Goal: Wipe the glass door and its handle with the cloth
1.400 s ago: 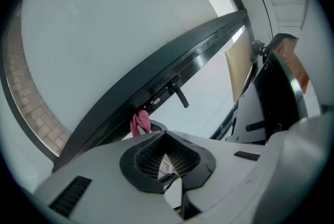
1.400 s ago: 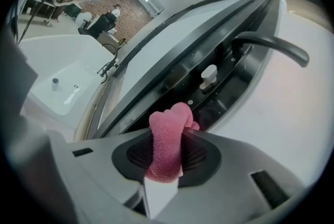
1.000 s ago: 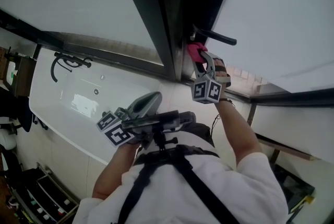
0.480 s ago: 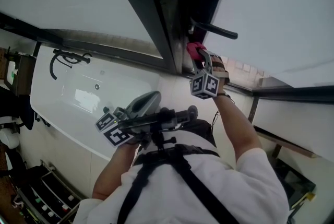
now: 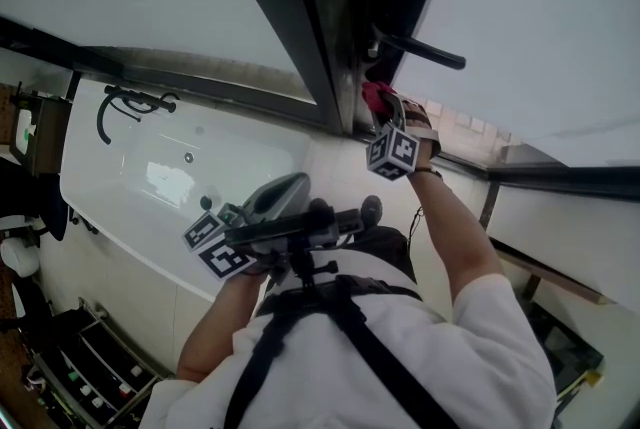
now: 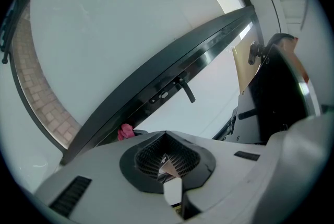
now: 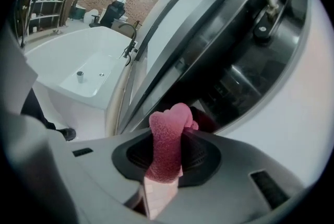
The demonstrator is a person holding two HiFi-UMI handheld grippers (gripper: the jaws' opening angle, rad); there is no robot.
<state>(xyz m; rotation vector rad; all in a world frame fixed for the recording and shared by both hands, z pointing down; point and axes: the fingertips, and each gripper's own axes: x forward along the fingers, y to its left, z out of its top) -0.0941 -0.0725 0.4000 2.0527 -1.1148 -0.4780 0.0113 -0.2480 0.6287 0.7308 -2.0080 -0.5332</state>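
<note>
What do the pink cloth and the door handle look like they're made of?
The pink cloth looks like microfibre or terry, matte, with a fine nubby pile. The door handle is probably metal with a dark matte coating, being slim, black and dull; plastic can't be ruled out.

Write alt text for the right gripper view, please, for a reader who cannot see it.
The right gripper has its jaws shut on a pink cloth, held near the glass door's dark frame. The door's black handle shows at upper right, and a white bathtub lies in the background at left.
</note>
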